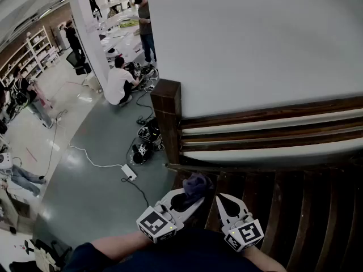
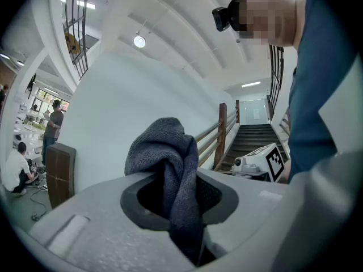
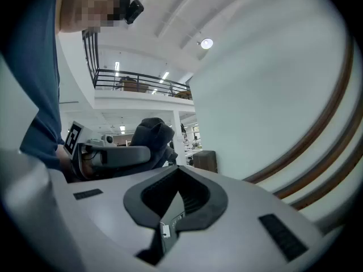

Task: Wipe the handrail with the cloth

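A dark grey-purple cloth (image 1: 196, 184) is bunched in my left gripper (image 1: 193, 196), which is shut on it just below the dark wooden newel post (image 1: 167, 113). In the left gripper view the cloth (image 2: 169, 160) stands up out of the shut jaws of the left gripper (image 2: 180, 192). The wooden handrail (image 1: 272, 115) runs right from the post along the white wall, apart from the cloth. My right gripper (image 1: 222, 202) hangs beside the left one, shut with nothing in it. In its own view the right gripper (image 3: 176, 174) faces the handrail (image 3: 320, 143) and the cloth (image 3: 151, 131).
Dark wooden stair treads (image 1: 300, 214) lie under both grippers. A white wall (image 1: 255, 38) rises behind the rails. Far below at the left are a grey floor with cables and a power strip (image 1: 129, 172), a crouching person (image 1: 120, 81) and a white pillar (image 1: 86, 27).
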Demonstrator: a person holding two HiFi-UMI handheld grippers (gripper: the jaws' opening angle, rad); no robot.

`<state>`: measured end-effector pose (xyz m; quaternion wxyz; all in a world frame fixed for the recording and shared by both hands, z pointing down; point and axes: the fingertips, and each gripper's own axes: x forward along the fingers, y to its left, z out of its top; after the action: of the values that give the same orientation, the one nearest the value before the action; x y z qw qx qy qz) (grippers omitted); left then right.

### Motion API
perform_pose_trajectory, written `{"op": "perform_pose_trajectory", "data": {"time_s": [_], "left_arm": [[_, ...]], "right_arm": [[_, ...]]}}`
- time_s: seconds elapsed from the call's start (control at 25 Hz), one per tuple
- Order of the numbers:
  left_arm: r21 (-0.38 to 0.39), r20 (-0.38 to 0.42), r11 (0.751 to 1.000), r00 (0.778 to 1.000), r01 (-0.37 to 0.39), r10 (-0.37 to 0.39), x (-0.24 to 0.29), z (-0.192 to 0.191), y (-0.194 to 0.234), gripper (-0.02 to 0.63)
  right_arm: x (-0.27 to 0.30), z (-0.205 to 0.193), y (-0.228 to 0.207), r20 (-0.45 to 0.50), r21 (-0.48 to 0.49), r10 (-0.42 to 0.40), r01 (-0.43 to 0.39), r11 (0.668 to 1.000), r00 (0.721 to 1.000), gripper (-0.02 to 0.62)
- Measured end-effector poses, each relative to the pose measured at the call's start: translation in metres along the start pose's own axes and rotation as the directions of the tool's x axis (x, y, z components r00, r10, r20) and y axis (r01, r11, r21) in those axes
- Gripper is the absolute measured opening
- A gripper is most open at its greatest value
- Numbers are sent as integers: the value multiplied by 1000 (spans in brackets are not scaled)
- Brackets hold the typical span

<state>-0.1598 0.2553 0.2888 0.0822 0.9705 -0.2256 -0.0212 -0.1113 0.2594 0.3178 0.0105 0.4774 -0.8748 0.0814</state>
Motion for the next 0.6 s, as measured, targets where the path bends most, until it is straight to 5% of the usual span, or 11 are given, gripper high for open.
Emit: {"op": "perform_pose_trajectory", "data": {"time_s": [0.6], "left_arm": [[2, 0, 1000, 1000, -6, 6, -17, -1, 7, 83]], "right_arm": [[8, 3, 18, 2, -12, 26, -26, 1000, 1000, 9]]}}
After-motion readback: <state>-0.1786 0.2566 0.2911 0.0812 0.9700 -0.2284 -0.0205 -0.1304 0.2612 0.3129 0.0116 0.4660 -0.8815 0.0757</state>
